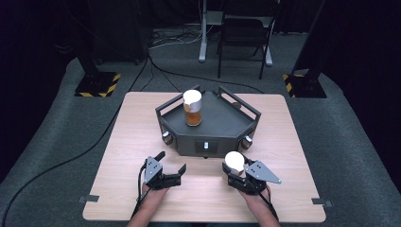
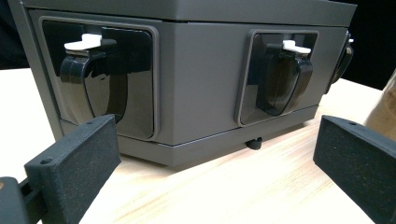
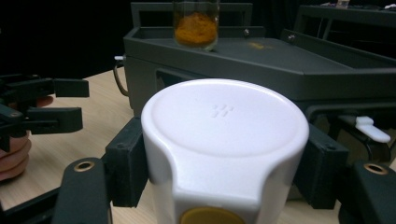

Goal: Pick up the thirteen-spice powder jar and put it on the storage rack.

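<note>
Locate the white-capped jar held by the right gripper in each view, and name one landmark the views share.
High view: white-capped jar, lower centre-right, between right gripper jaws.
Left gripper view: a tan sliver at the right edge, perhaps the jar; cannot tell.
Right gripper view: centre foreground.
Shared landmark: grey tray unit.

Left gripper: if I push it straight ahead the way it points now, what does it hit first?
Most likely the dark grey tray stand: the left gripper, fingers open with nothing between them, faces its front wall, between two black latches. Bare table lies between them; how far is hard to judge.
</note>
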A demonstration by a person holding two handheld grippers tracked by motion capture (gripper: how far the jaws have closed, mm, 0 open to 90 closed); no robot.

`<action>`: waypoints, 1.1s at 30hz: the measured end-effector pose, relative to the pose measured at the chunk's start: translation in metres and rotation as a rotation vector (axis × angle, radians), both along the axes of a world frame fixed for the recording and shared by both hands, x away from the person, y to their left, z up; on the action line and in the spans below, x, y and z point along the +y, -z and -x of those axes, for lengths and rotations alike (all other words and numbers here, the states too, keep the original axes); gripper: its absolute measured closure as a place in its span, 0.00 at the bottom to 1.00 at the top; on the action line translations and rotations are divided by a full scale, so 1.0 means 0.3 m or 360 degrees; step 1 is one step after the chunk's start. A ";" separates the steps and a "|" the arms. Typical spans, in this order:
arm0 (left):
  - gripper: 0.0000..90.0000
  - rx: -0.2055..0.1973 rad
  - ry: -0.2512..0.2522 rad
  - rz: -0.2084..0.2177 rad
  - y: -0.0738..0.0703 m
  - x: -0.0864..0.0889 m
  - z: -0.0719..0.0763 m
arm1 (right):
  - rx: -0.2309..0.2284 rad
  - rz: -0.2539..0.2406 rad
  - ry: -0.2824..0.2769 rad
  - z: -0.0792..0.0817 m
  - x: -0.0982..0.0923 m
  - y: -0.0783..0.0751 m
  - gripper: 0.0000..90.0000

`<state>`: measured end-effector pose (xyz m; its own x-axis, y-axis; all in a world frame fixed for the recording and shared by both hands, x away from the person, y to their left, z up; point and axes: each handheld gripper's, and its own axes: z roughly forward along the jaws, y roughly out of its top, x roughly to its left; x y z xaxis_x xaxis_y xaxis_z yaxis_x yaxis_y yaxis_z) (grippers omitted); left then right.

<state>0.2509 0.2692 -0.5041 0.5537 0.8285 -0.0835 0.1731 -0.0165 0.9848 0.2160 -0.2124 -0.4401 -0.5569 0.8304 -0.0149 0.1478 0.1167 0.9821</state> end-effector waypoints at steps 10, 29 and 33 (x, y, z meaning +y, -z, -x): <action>0.00 -0.0001 -0.0004 0.0003 0.001 0.000 0.001 | -0.0034 0.0003 -0.0052 -0.011 0.001 -0.069 0.33; 0.00 0.0000 0.0002 0.0005 0.001 0.001 -0.001 | -0.0077 0.0005 -0.0094 -0.044 0.018 -0.151 0.33; 0.00 -0.0003 0.0004 0.0000 0.001 0.000 0.000 | -0.0080 0.0002 -0.0098 -0.044 0.016 -0.168 0.33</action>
